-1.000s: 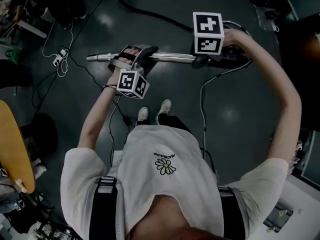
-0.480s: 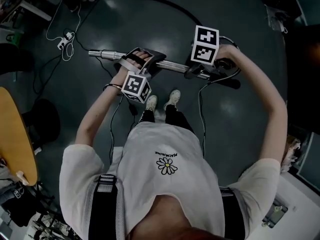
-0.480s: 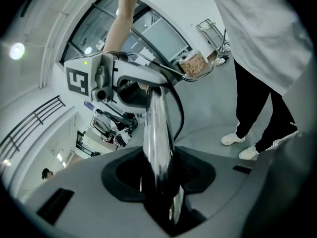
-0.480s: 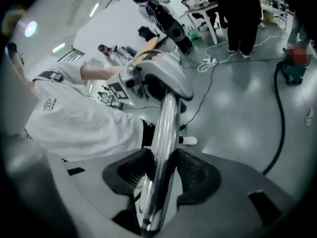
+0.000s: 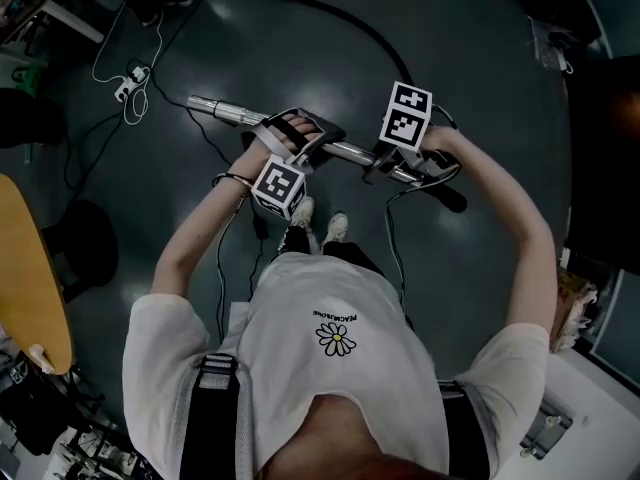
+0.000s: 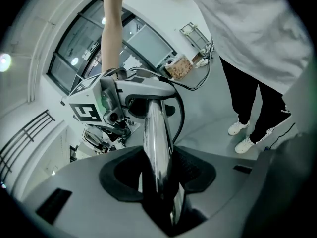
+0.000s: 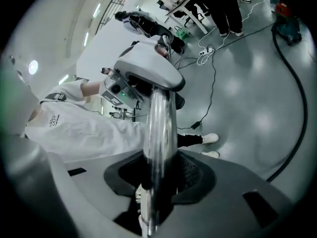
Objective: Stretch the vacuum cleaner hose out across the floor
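Head view: one metal tube (image 5: pixel 225 110) is held level above the floor, its long axis running left to right. Two grippers sit on it, the left gripper (image 5: pixel 300 136) at its middle and the right gripper (image 5: pixel 398 168) towards its right end. One black hose (image 5: pixel 345 16) trails over the floor beyond that end.

Left gripper view: the jaws grip the tube, opening slightly.

Right gripper view: the jaws are closing on the tube.
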Demonstrator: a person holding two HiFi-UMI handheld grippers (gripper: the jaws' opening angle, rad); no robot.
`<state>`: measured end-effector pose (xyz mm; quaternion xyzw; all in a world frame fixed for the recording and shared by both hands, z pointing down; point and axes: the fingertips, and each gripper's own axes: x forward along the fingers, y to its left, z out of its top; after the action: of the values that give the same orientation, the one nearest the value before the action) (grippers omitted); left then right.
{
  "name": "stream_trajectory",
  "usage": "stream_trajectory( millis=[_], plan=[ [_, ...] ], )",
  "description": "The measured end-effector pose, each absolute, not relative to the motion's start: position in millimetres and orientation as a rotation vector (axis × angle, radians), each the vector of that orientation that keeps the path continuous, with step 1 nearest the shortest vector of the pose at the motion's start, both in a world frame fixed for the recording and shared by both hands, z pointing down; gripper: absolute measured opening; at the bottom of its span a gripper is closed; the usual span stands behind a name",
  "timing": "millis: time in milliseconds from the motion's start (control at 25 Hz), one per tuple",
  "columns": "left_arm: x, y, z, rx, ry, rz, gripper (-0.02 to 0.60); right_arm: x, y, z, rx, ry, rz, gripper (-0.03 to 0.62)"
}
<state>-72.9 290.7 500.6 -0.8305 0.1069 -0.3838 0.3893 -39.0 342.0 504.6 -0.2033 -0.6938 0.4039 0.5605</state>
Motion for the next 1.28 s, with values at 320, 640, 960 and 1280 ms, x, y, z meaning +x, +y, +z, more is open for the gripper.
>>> stream_trajectory(
  millis=[320, 640, 960, 1280],
  plan=[
    [-73.9, 287.3, 471.6, -1.946, 0.355, -0.877, 0.16, -38.8, 325.9, 482.3, -0.437, -1.849, 1.009, 0.159],
    [-140.3, 302.2, 405.3, -2.076, 0.786, -0.721, 0.16, -1.4, 301.0, 474.1, -0.3, -1.911, 0.959, 0.158],
    [-210.9, 283.0, 387.6, -2.476, 1.674, -0.317, 0.158, -21.5, 289.9, 446.0, -0.134, -2.217, 0.99, 0.16],
    [-191.1, 293.4, 388.9, -2.618, 1.952, -0.001, 0.006, -64.4, 337.0, 389.4, -0.029, -2.581, 1.119, 0.16]
  ],
)
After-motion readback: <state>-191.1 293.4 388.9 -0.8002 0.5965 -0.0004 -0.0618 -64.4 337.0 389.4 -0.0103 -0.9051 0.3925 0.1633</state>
